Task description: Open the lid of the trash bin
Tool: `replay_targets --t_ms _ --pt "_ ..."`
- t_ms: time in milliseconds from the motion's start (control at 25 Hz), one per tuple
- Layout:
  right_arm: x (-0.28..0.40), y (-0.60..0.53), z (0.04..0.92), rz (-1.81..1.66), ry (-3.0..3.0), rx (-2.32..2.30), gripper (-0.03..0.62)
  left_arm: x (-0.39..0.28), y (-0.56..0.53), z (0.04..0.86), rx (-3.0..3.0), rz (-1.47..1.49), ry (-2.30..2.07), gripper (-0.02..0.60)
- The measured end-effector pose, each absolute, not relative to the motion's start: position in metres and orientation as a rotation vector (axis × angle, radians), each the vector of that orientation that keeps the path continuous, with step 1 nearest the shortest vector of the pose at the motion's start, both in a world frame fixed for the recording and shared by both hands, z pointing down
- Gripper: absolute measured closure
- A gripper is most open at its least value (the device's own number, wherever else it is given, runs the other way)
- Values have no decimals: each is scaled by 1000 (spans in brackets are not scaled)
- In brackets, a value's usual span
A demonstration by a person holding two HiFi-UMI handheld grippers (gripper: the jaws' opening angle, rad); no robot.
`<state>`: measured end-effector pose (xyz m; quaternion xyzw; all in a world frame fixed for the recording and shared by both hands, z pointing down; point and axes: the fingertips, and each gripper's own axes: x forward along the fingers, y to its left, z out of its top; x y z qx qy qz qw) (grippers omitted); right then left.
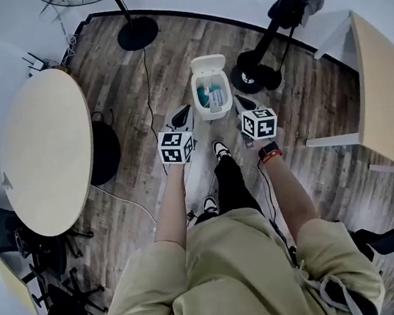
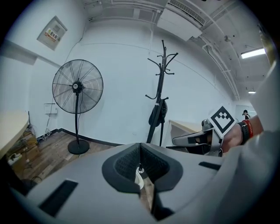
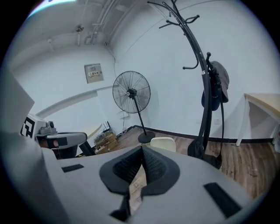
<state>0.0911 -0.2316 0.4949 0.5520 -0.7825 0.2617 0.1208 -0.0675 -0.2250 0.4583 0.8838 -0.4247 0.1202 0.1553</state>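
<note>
In the head view the white trash bin (image 1: 212,96) stands on the wood floor ahead of the person's feet. Its lid (image 1: 208,65) is swung up and back, and teal and white rubbish shows inside. My left gripper (image 1: 185,110) hovers just left of the bin, shut and holding nothing. My right gripper (image 1: 240,100) hovers just right of it, also shut and holding nothing. Neither touches the bin. In the right gripper view the raised lid (image 3: 163,143) peeks above the closed jaws of my right gripper (image 3: 142,149). The left gripper view shows my left gripper (image 2: 140,146) shut, with the right gripper (image 2: 192,140) beside it.
A round pale table (image 1: 46,150) fills the left, with a dark stool (image 1: 103,150) by it. A fan base (image 1: 138,33) stands behind the bin and a coat stand base (image 1: 258,74) to its right. A desk (image 1: 385,94) is at the far right. A cable (image 1: 148,81) runs along the floor.
</note>
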Motion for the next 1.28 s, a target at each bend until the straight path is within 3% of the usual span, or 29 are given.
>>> replay_targets --t_ms 640,1280 --pt "68 -126 367 526 -2390 1757 582 -97 -135 338 2645 236 -1314 558" --pt "60 -52 301 303 -2366 1962 583 -126 -74 279 2687 109 -1477 558"
